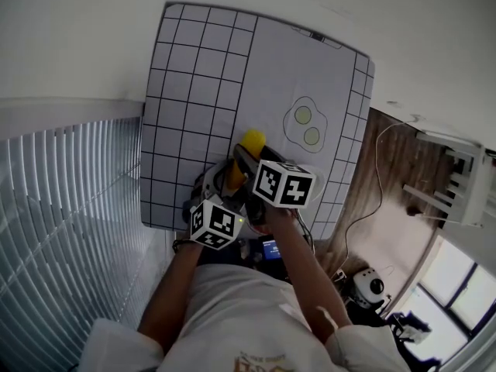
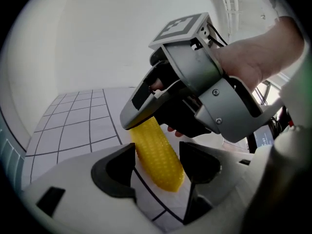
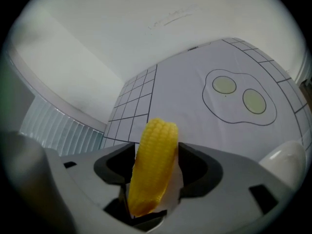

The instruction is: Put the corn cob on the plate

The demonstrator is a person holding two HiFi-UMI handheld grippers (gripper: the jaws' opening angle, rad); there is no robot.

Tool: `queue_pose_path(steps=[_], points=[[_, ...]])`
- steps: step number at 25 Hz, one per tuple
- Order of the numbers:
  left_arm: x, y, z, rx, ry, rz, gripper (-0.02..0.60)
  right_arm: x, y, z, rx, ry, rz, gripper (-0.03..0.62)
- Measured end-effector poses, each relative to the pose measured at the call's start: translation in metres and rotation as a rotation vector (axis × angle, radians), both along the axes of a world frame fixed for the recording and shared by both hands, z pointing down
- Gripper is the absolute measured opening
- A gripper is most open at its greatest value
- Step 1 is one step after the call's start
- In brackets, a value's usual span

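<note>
The corn cob (image 1: 249, 142) appears to lie on the mat (image 1: 271, 60), along the line where the checked border meets the plain middle. One yellow end shows beyond the grippers, and the rest runs back under them.

The right gripper (image 3: 156, 152) stands over the corn cob with its jaws spread wide. In the right gripper view the cob fills nearly the whole gap between the dark pads (image 3: 197, 172). A sliver of white mat shows on the right lower down (whether its sides brush the pads I cannot tell), and nothing shows them pressing.

The left gripper (image 2: 157, 155) is also wide apart, with the cob's blunt end sitting loose between its jaws and mat visible on both sides. In that view the right gripper's grey body covers the cob's other end, with a hand (image 2: 253, 62) behind it.

In the head view the two marker cubes (image 1: 284, 183) sit close together near the mat's near edge. A drawn fried egg (image 1: 304, 124) lies on the plain part just beyond the cob, apart from it.
</note>
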State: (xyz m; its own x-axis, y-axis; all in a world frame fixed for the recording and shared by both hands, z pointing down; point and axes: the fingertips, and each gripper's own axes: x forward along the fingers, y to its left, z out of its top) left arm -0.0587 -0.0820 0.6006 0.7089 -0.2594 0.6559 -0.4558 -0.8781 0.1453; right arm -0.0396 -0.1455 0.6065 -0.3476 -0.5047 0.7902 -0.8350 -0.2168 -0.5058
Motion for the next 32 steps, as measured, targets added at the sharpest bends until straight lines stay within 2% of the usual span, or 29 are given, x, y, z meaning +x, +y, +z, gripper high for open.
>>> queue_pose_path(steps=[7,12,16,21,28,32], points=[[0.000,0.000,0.000,0.001,-0.023,-0.008,0.281,0.000,0.000,-0.001,-0.006,-0.008,-0.011,0.279],[0.000,0.000,0.007,-0.063,-0.026,-0.015,0.295,0.000,0.000,-0.001,-0.012,-0.038,-0.011,0.279],[0.001,0.000,0.010,-0.033,-0.054,0.001,0.293,0.004,0.000,-0.001,-0.005,-0.014,-0.007,0.288],[-0.001,0.000,0.009,-0.029,-0.068,0.029,0.288,0.005,-0.001,0.000,-0.007,-0.056,0.003,0.272],[-0.001,0.000,0.010,-0.039,-0.068,0.010,0.273,0.007,-0.001,-0.002,0.026,-0.088,0.041,0.262],[-0.005,-0.001,0.010,-0.045,-0.077,0.003,0.270,0.005,-0.001,-0.008,0.042,-0.096,0.029,0.245]])
